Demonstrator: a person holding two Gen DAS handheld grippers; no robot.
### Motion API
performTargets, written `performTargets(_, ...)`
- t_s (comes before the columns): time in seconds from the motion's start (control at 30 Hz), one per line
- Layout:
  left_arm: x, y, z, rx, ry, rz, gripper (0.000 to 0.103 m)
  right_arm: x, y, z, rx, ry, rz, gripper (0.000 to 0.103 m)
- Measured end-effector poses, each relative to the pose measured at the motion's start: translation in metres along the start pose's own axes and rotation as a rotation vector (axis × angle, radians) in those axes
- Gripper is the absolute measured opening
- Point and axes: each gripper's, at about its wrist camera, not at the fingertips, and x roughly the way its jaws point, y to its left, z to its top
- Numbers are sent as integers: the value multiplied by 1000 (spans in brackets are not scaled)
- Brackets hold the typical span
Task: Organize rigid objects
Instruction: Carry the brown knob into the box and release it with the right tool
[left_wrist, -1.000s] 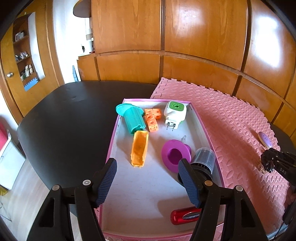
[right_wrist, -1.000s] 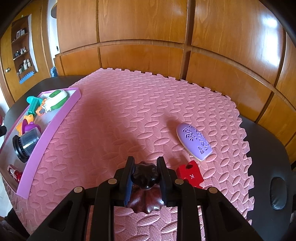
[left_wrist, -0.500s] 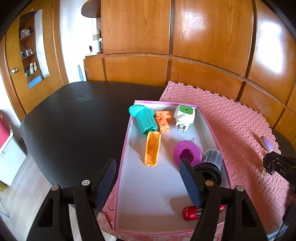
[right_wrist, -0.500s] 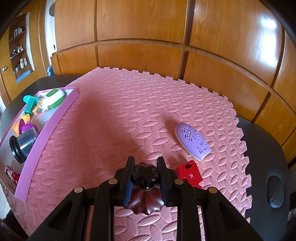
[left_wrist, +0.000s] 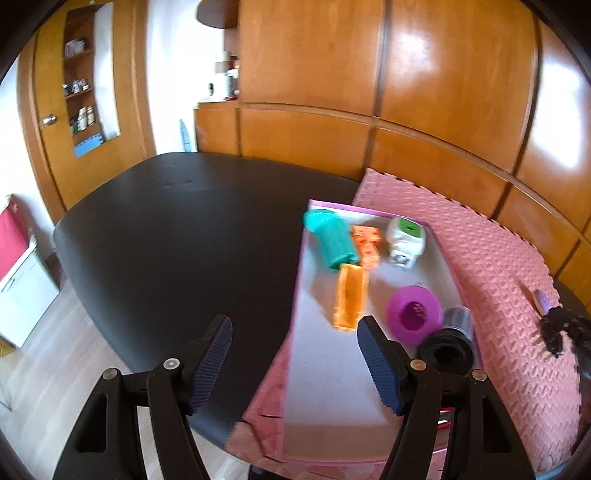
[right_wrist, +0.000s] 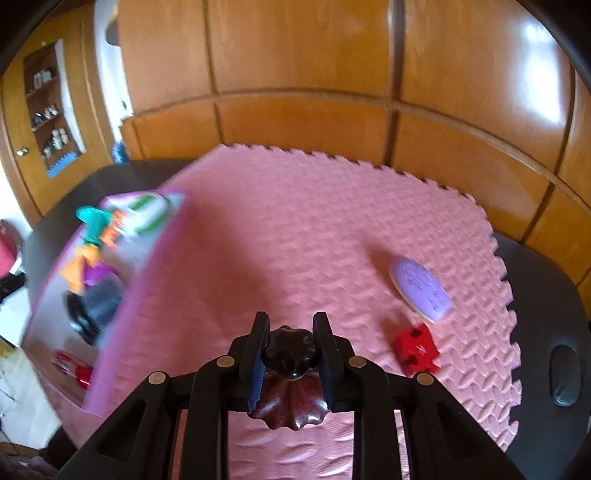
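Note:
My right gripper (right_wrist: 290, 356) is shut on the black knob of a dark red scalloped lid (right_wrist: 290, 404), held above the pink foam mat (right_wrist: 295, 229). A lilac oval piece (right_wrist: 421, 290) and a red block (right_wrist: 417, 349) lie on the mat to its right. The pink-rimmed tray (left_wrist: 297, 295) holds a teal cup (left_wrist: 332, 242), orange blocks (left_wrist: 365, 243), an orange trough (left_wrist: 351, 295), a white and green plug (left_wrist: 404, 240), a purple bowl (left_wrist: 413, 314) and a black-capped jar (left_wrist: 448, 345). My left gripper (left_wrist: 295, 356) hangs open over the tray's left rim, with nothing between its fingers.
The black table (left_wrist: 177, 229) spreads left of the tray, its edge near the floor. A red object (right_wrist: 72, 367) lies at the tray's near end. Wooden wall panels (left_wrist: 406, 92) stand behind the table. The right gripper's tip (left_wrist: 557, 328) shows at the far right of the left wrist view.
My left gripper has drifted left, from over the tray's middle to its left rim. My right gripper has risen with the lid, and the tray now looks closer on its left.

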Motion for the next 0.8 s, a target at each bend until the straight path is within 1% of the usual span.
performTargets(0.13,1,23,0,-44,2,44,71,-13,33,16,-43,-40,105,23)
performTargets(0.27,2,43,-1,-82,4,81,71,-24,84,27,-131,-67,236,23)
performTargets(0.37,2,53,-2,-102,3,96,71,-25,126,28,-206,-62,339,23)
performTargets(0.47,3,59,-3,-115,4,98,71,-16,167,23,-287,-31,421,23)
performTargets(0.53,4,59,-3,-117,7,95,71,-8,189,18,-333,-14,444,23)
performTargets(0.63,7,59,-5,-115,15,89,71,15,217,13,-378,26,447,23)
performTargets(0.7,8,59,-8,-117,24,82,71,34,233,12,-404,49,423,23)
performTargets(0.8,11,58,-11,-112,33,77,71,62,244,13,-433,74,341,23)
